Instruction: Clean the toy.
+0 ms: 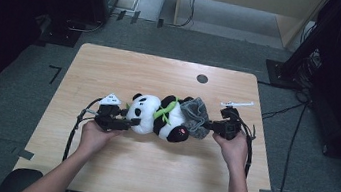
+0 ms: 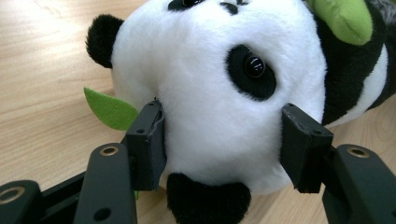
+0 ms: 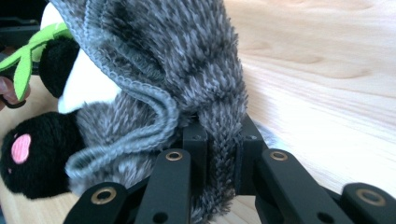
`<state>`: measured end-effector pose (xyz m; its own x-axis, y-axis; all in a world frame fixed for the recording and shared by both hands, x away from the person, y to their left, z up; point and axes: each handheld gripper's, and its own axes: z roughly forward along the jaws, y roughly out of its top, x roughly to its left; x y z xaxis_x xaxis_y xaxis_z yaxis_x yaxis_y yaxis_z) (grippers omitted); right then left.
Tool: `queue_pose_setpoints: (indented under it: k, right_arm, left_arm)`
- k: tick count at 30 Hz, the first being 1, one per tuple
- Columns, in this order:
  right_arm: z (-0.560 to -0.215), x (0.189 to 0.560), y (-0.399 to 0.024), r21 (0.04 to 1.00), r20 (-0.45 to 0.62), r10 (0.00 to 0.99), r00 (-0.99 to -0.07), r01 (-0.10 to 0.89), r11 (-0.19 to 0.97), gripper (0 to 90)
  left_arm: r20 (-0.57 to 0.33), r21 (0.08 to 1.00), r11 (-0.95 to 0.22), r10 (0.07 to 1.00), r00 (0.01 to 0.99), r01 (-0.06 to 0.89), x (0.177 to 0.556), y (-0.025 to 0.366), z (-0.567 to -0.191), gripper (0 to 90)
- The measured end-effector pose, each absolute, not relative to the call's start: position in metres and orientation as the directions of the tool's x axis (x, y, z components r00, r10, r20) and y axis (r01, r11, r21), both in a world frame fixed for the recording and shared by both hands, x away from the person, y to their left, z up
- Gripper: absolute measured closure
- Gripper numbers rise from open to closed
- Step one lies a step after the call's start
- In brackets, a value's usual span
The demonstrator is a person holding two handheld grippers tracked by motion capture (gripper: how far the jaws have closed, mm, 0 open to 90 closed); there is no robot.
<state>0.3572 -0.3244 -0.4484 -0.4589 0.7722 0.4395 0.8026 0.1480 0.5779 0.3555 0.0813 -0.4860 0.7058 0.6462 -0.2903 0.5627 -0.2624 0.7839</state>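
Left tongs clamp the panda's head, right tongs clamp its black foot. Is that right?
Not quite: the right tongs clamp the grey knitted fabric, not the foot, as the right gripper view shows. The left tongs do clamp the panda's head.

You are squeezing a plush panda (image 2: 215, 107) of soft, fluffy pile with a glossy plastic eye (image 2: 255, 66) and flat felt leaf (image 2: 109, 109). You are pinching a grey knitted hat (image 3: 187, 60), fuzzy and ribbed at the hem. The table (image 1: 147, 173) is showing smooth, matt pale wood grain; the jaws are looking like matt black plastic.
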Motion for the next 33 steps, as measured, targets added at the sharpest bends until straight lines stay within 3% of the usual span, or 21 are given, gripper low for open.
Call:
queue_pose_setpoints:
  k: [15,21,27,33]
  right_arm:
    - [-0.376,0.328,-0.334,0.68,0.422,0.735,-0.531,0.721,0.131,80.2]
    - [-0.356,0.316,-0.31,0.678,0.42,0.667,-0.615,0.702,0.22,80.1]
    - [-0.367,0.318,-0.274,0.62,0.424,0.627,-0.653,0.714,0.325,79.7]
    - [-0.394,0.33,-0.261,0.574,0.398,0.665,-0.632,0.737,0.357,78.4]
  left_arm:
    - [-0.28,0.782,-0.276,0.646,0.71,0.559,0.357,0.08,-0.485,40.2]
    - [-0.277,0.783,-0.277,0.646,0.711,0.557,0.357,0.08,-0.485,40.1]
    - [-0.273,0.785,-0.276,0.648,0.711,0.554,0.356,0.079,-0.485,40.0]
    - [-0.25,0.787,-0.294,0.651,0.717,0.542,0.355,0.078,-0.485,40.1]
